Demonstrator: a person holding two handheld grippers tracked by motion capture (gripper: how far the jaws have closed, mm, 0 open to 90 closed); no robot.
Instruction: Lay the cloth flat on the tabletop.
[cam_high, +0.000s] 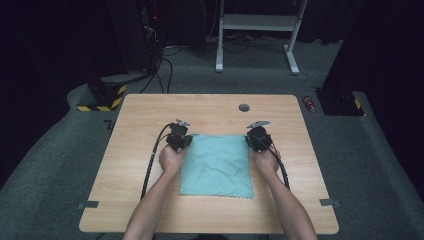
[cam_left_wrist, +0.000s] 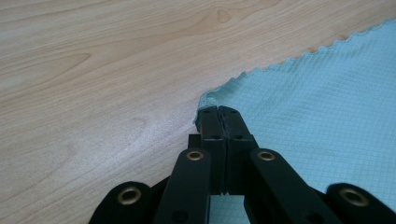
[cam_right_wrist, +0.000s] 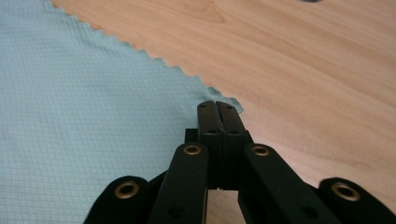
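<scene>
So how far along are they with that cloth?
Early on. Done: the left gripper and right gripper have each shut on a far corner of the square teal waffle-weave cloth. In hand: that pinch. Left, probably: lifting and folding, since the cloth lies flat and unfolded on the light wooden table.

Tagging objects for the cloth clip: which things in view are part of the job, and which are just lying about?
In the job:
- teal cloth, flat on the table
- left gripper, shut on the cloth's far left corner
- right gripper, shut on its far right corner

Lying about:
- grey round cap in the tabletop
- red can on the floor
- white frame behind
</scene>
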